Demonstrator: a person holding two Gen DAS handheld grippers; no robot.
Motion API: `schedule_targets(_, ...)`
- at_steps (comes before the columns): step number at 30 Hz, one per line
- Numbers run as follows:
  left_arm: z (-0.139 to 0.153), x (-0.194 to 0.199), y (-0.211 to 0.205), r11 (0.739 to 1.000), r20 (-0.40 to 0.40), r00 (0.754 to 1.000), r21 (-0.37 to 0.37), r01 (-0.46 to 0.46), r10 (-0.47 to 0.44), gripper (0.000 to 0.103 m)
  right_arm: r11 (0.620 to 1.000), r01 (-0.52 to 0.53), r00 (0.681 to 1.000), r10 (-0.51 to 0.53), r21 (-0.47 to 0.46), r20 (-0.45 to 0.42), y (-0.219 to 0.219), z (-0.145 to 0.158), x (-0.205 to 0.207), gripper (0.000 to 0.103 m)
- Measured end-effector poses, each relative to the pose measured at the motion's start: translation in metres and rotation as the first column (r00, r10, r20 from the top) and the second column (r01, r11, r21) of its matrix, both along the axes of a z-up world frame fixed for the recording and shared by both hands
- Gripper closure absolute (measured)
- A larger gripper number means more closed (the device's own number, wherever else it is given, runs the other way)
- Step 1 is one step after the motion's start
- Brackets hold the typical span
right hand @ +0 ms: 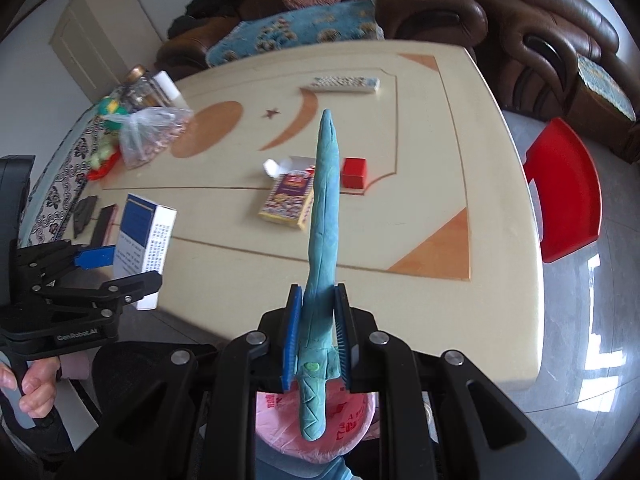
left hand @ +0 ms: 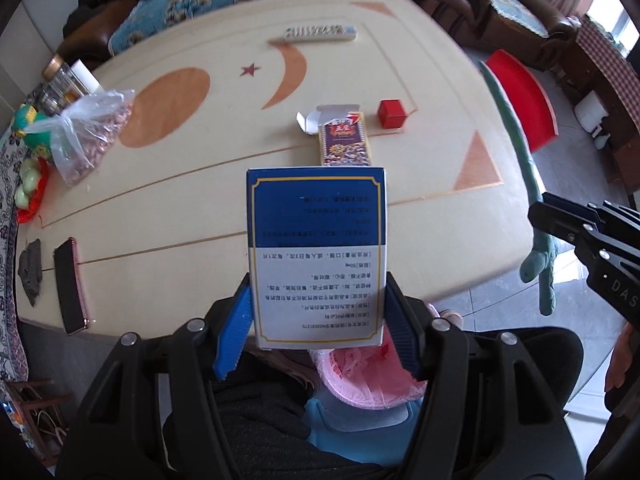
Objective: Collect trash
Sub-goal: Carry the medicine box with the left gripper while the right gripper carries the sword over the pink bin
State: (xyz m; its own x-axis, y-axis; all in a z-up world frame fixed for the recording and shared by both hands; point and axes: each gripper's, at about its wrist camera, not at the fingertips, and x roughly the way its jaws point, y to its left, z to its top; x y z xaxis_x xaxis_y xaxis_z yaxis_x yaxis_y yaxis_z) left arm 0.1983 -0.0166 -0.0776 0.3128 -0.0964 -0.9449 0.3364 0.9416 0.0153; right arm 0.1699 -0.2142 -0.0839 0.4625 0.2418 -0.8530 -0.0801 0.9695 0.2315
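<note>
My left gripper is shut on a blue and white medicine box, held above the table's near edge; the box also shows in the right wrist view. My right gripper is shut on a long teal plush lizard, its head hanging over a pink-lined trash bin. The lizard also shows in the left wrist view, and so does the bin, below the box. An opened colourful carton and a small red box lie on the cream table.
A remote control, a plastic bag of nuts, jars, toys, a phone and a dark rag lie on the table. A red stool and brown sofas stand beyond.
</note>
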Motion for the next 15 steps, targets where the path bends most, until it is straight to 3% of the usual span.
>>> schedule_targets(8,0.017,-0.053,-0.001,0.998,0.082,0.995,-0.013,0.062,-0.061,0.042,0.999,-0.049,0.997,0.048,0.01,0.052,0.02,0.024,-0.063,0.086)
schedule_targets(15,0.016,-0.087,-0.007,0.992,0.122,0.985,-0.024,0.124,-0.12,0.042,0.997,-0.068,0.997,0.067,0.03,0.037,0.032,0.014,-0.098,0.086)
